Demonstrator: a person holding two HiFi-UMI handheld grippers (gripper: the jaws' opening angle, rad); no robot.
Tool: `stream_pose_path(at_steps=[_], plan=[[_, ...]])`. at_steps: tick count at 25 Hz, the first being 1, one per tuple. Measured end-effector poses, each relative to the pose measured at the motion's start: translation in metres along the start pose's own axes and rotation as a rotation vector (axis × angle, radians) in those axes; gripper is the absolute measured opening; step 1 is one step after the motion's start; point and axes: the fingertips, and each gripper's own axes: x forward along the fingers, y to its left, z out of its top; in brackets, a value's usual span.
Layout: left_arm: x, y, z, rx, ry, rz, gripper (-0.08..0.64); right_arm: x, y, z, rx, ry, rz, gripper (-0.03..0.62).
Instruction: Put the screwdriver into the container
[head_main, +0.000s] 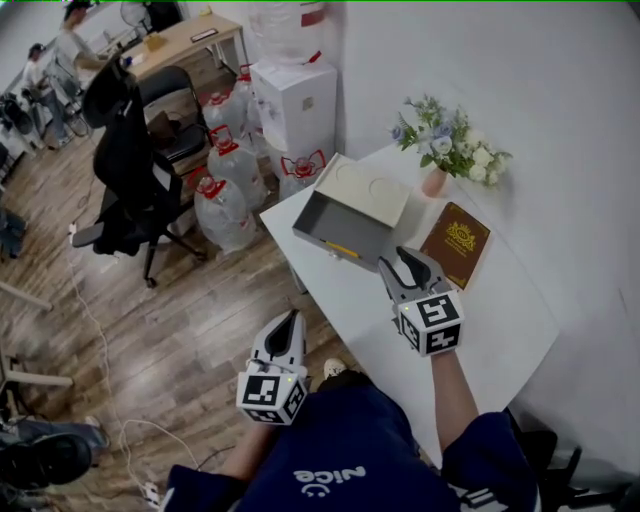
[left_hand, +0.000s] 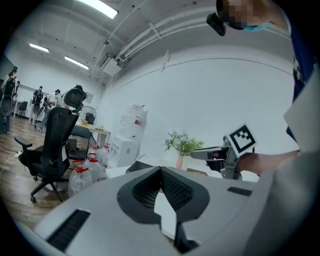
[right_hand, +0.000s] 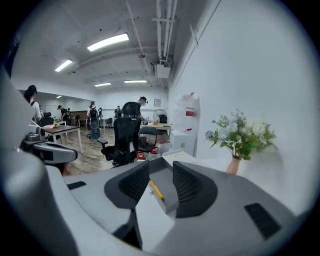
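A grey open container (head_main: 338, 226) with its cream lid tipped back stands on the white table (head_main: 480, 330). The yellow-handled screwdriver (head_main: 343, 249) lies inside it along the near wall; in the right gripper view the screwdriver (right_hand: 155, 190) shows between the jaws, farther off. My right gripper (head_main: 408, 266) hovers over the table just short of the container, open and empty; in its own view the right gripper (right_hand: 161, 181) points at the container (right_hand: 162, 176). My left gripper (head_main: 291, 323) is off the table's left edge, over the floor. In its own view the left gripper (left_hand: 161, 172) is shut on nothing.
A brown book (head_main: 456, 243) lies right of the container, with a vase of flowers (head_main: 446, 150) behind it by the wall. Beyond the table's far end stand water bottles (head_main: 225, 190), a white dispenser (head_main: 297, 100) and a black office chair (head_main: 130, 170).
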Motion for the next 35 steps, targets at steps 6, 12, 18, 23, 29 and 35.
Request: stream_pose_path(at_steps=[6,12,18,23,29,35], plan=[[0.004,-0.009,0.003,0.032,-0.003,-0.021,0.017,-0.041,0.001,-0.024,0.043,-0.021,-0.055,0.163],[0.008,-0.022,0.0,0.059,0.01,-0.056,0.017,-0.069,0.015,-0.051,0.114,-0.029,-0.104,0.156],[0.006,-0.036,0.0,0.073,0.003,-0.098,0.017,-0.085,0.028,-0.078,0.168,-0.013,-0.146,0.156],[0.003,-0.044,-0.005,0.075,0.002,-0.111,0.017,-0.092,0.031,-0.085,0.153,0.002,-0.155,0.137],[-0.002,-0.048,-0.008,0.074,-0.001,-0.098,0.017,-0.096,0.033,-0.09,0.174,0.006,-0.147,0.056],[-0.006,-0.049,-0.009,0.079,-0.007,-0.084,0.017,-0.098,0.035,-0.079,0.137,-0.045,-0.146,0.021]])
